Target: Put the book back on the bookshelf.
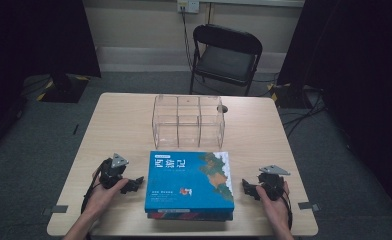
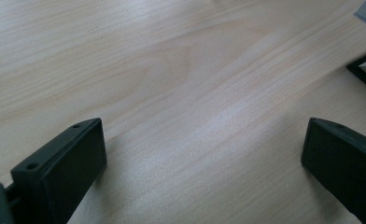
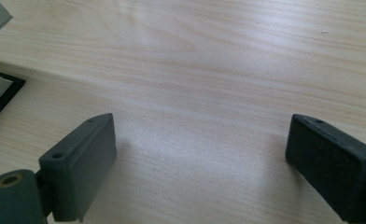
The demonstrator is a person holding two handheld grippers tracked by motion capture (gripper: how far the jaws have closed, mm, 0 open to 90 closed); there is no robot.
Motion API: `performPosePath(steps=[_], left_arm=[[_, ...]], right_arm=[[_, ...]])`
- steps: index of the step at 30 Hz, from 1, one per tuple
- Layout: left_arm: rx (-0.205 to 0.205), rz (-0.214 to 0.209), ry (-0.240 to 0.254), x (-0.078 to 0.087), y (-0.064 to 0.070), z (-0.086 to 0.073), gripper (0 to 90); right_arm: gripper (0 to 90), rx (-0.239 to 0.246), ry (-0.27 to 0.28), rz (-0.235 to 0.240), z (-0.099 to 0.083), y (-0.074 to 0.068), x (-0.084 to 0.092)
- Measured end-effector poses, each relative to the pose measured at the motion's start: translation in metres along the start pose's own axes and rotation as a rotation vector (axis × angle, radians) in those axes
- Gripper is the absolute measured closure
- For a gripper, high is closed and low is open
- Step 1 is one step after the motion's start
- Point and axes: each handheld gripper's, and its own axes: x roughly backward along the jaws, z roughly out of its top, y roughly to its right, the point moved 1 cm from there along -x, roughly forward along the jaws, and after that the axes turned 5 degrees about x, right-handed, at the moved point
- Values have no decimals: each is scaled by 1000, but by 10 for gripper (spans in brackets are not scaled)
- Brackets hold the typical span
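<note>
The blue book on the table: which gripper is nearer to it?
Left. The left gripper lies just beside the blue book's left edge; the right gripper rests slightly farther off its right edge. Both are open.

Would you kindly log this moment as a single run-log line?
left gripper: open, on table, left of blue book | right gripper: open, right of book | clear organizer: behind book, untouched

Lower book [image 1: 189, 215] mostly hidden, seemingly.
</note>
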Motion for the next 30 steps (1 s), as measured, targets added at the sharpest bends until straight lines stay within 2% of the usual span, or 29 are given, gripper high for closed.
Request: performPosePath(steps=[10, 13, 15, 18, 19, 22, 25, 27, 28, 29, 30], left_arm=[[-2, -2, 1, 0, 0, 0, 0], [2, 5, -16, 1, 1, 1, 6], [7, 7, -29, 3, 1, 2, 38], [9, 3, -26, 8, 2, 3, 164], [9, 3, -26, 8, 2, 3, 179], [-3, 49, -33, 10, 3, 4, 174], [2, 53, -22, 14, 3, 5, 200], [30, 31, 3, 20, 4, 9, 207], [77, -21, 8, 29, 6, 12, 259], [77, -21, 8, 29, 6, 12, 308], [127, -72, 40, 37, 9, 15, 317]], right_arm=[[86, -4, 0, -8, 1, -1, -1], [88, 1, 2, -5, 0, -2, 0], [108, 2, 7, 7, 0, -4, 1], [123, 5, 7, 15, 0, -6, 2], [127, 4, 8, 17, 0, -6, 2], [163, 8, 11, 29, 2, -6, 2], [163, 0, 10, 53, 4, -6, 2], [164, 0, 22, 92, 7, -7, 5], [178, 16, 34, 112, 10, -9, 9], [178, 16, 34, 112, 10, -9, 9], [207, 20, 53, 136, 12, -10, 12]])
